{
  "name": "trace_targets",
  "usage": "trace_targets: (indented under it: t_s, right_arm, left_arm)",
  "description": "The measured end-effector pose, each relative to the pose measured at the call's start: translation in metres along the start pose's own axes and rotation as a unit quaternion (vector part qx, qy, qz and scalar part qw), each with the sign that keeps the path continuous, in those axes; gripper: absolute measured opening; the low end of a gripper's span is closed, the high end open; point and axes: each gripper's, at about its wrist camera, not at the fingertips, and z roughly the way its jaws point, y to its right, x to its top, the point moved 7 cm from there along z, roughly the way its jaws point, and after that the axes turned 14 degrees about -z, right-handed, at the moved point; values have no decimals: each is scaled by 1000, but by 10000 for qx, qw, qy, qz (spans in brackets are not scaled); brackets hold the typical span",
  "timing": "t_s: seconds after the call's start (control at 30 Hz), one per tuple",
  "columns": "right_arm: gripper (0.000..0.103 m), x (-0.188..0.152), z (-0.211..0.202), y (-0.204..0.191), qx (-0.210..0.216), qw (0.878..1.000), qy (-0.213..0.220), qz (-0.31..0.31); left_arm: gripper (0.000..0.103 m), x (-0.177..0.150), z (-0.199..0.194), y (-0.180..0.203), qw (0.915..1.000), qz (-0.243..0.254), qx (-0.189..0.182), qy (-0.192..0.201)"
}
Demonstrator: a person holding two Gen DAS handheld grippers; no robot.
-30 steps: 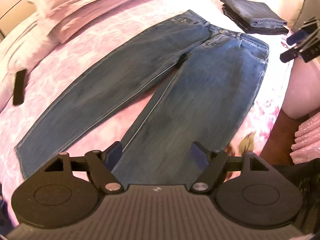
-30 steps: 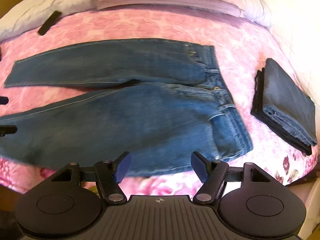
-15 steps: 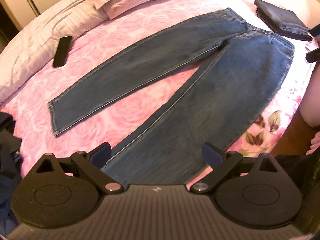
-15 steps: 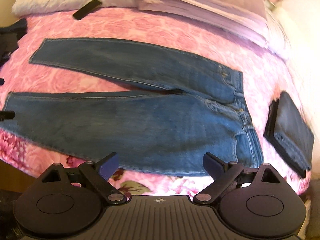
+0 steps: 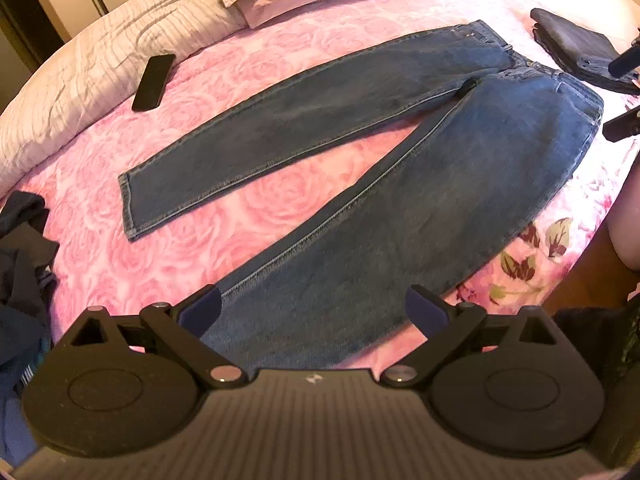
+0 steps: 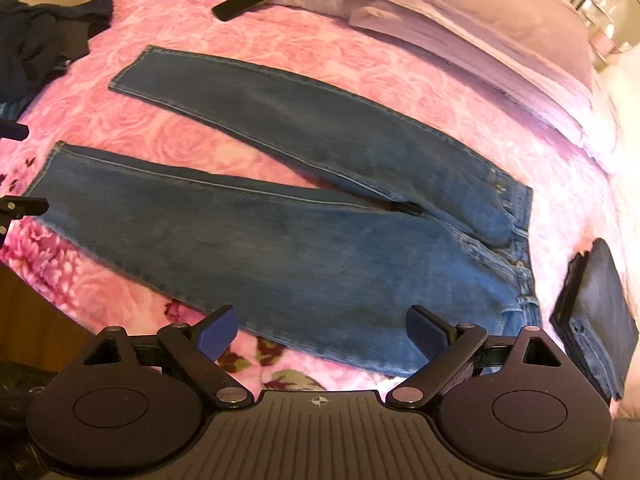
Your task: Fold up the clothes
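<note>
While both claws hang spread wide and hold nothing, the long blue denim jeans (image 5: 400, 184) lie flat on the pink rose-print bed (image 5: 248, 80), legs apart. The left claw (image 5: 312, 312) is nearest the near leg's cuff, and the right claw (image 6: 320, 328) is nearest the waist end.

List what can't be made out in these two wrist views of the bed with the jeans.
- Near leg's hem of the jeans: left wrist view, hidden behind the left gripper.
- Folded dark garment: right wrist view, motion blur; the type can't be told.
- Dark clothes pile: left wrist view, cut off by the frame edge.
- Phone: right wrist view, too small to tell whether it lies face up.
- Right gripper: open over the waist side; contact unclear.
</note>
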Motion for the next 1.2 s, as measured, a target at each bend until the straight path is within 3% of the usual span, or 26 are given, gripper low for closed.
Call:
trace_targets:
  t_s: [1.2]
  right_arm:
    - [93, -28, 15, 19, 133, 9994, -187, 254]
  left_arm:
    - [97, -1, 4, 27, 10000, -23, -35, -50]
